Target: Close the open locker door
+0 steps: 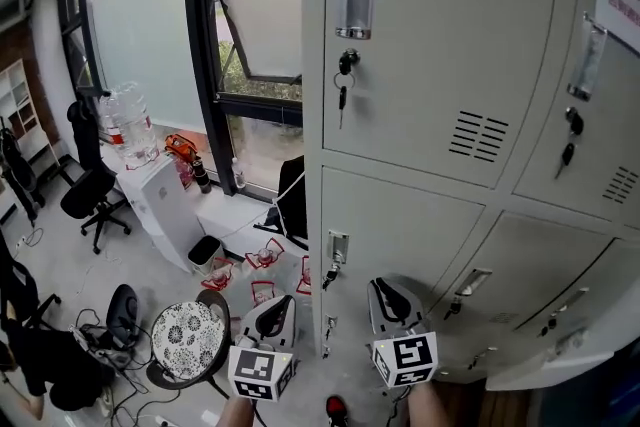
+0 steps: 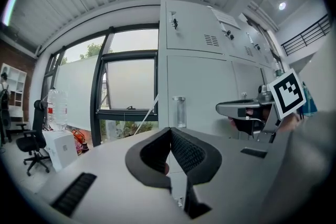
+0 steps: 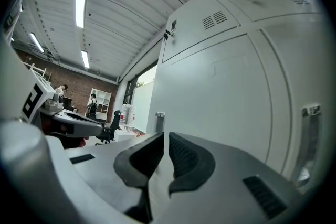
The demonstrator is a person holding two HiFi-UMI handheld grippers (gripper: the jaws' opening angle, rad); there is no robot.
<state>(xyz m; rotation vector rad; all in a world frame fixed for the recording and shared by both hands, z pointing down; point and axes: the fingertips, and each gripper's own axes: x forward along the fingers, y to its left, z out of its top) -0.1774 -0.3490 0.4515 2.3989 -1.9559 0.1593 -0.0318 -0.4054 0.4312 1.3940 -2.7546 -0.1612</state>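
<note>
A bank of grey lockers (image 1: pixel 440 45) fills the right of the head view, with keys (image 1: pixel 343 95) hanging in some locks. The upper doors lie flush. At the bottom right a pale panel (image 1: pixel 545 370) stands out from the row, with darkness beneath it; it may be an open door. My left gripper (image 1: pixel 283 302) and right gripper (image 1: pixel 386 285) hover low in front of the lower locker door (image 1: pixel 400 235), touching nothing. The left gripper (image 2: pixel 170 129) is shut and empty. The right gripper (image 3: pixel 166 135) shows only a sliver between its jaws, also empty.
A tall window (image 1: pixel 255 25) stands left of the lockers. Below it are a white cabinet (image 1: pixel 160 200) carrying water bottles (image 1: pixel 130 125), a black office chair (image 1: pixel 90 195), a small bin (image 1: pixel 205 250), red-wire items (image 1: pixel 265 260) and a patterned round stool (image 1: pixel 187 340).
</note>
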